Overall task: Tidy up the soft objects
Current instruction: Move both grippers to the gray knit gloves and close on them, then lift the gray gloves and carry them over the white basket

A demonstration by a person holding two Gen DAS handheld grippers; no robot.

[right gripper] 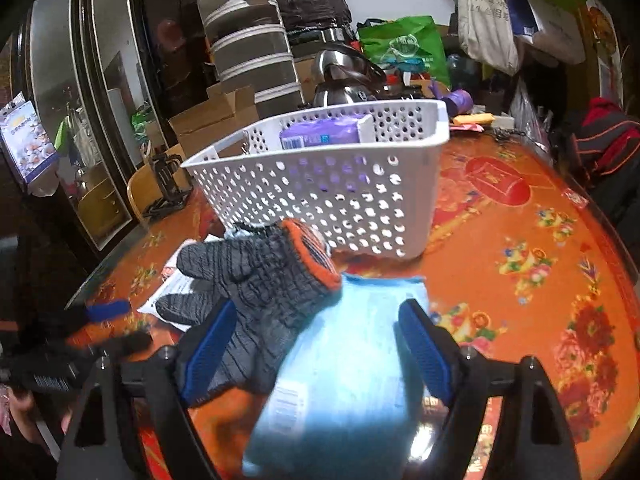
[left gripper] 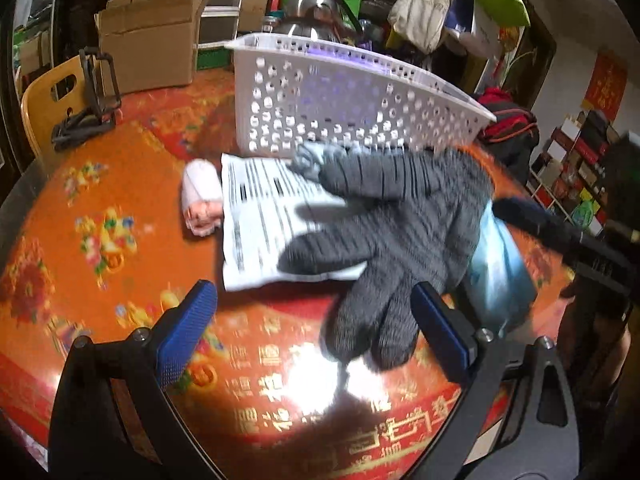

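We see a round table [right gripper: 520, 216] covered in a glossy red and orange cloth printed with flowers and gold characters. Near its middle stands a white perforated basket [right gripper: 320, 184], and a purple packet [right gripper: 320, 133] sits inside it, leaning against the far wall.

In front of the basket lies a small heap of soft things. A grey knitted glove [left gripper: 400, 220] with an orange cuff lies spread out, fingers pointing towards the left gripper [left gripper: 316, 336]. The glove rests partly on a white printed packet [left gripper: 264, 220] and partly on a pale blue packet [right gripper: 348, 344], which lies flat on the cloth just beside the basket's front wall. A small pink and white rolled bundle [left gripper: 202, 196] lies touching the left edge of the white packet (we cannot tell what it is, as it is blurred).

The left gripper's blue-padded jaws stand apart above the table, with the glove's fingertips reaching between them; the pads press on nothing.

The right gripper [right gripper: 316, 344] is also spread wide. The blue packet and the edge of the glove lie between its pads, but neither pad clamps them.

Cardboard boxes [left gripper: 148, 40], a steel kettle [left gripper: 312, 4] and hanging bags [right gripper: 488, 12] crowd the background.
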